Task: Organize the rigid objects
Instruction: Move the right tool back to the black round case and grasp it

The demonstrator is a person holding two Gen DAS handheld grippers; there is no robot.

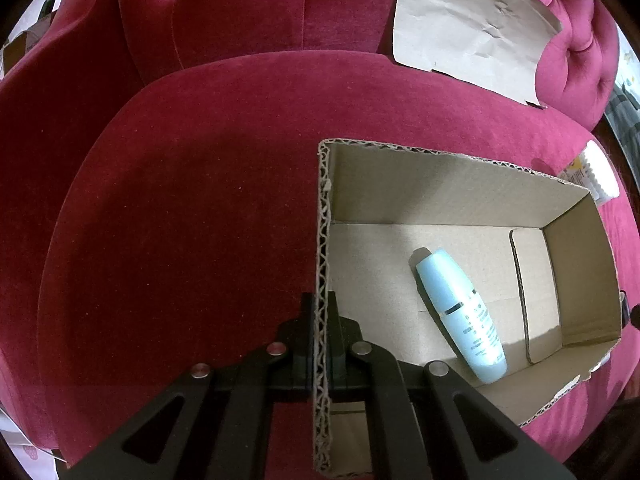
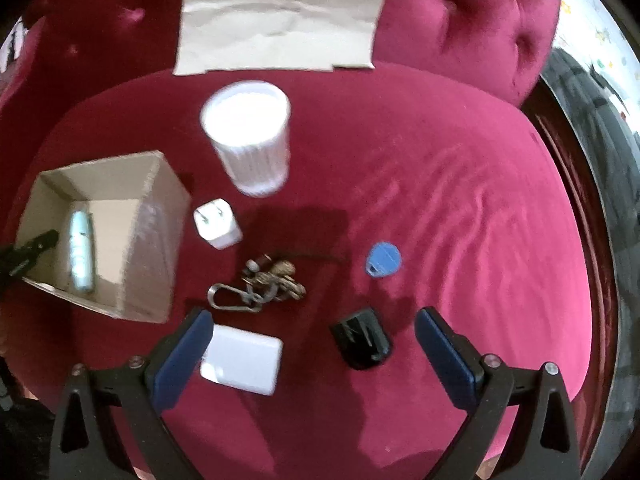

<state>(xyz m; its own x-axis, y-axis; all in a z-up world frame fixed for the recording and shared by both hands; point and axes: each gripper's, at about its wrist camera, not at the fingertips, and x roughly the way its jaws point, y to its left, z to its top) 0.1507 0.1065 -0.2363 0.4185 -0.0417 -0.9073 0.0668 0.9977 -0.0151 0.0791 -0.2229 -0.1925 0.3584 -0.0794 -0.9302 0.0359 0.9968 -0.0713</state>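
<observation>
Left claw (image 1: 320, 320): pinching near wall of cardboard box (image 1: 576, 264), one finger inside, one outside. Pale blue bottle (image 1: 460, 316): lying on box floor, room all round it. Right claw (image 2: 312, 340): spread wide above red velvet seat (image 2: 460, 200), gripping nothing. Between or just beyond its fingers: black plug (image 2: 362, 342), white flat block (image 2: 244, 360). Further off: key bunch with carabiner (image 2: 260, 284), white charger (image 2: 216, 224), blue tag (image 2: 383, 260), white ribbed cup (image 2: 252, 140). Right half of seat bare.
</observation>
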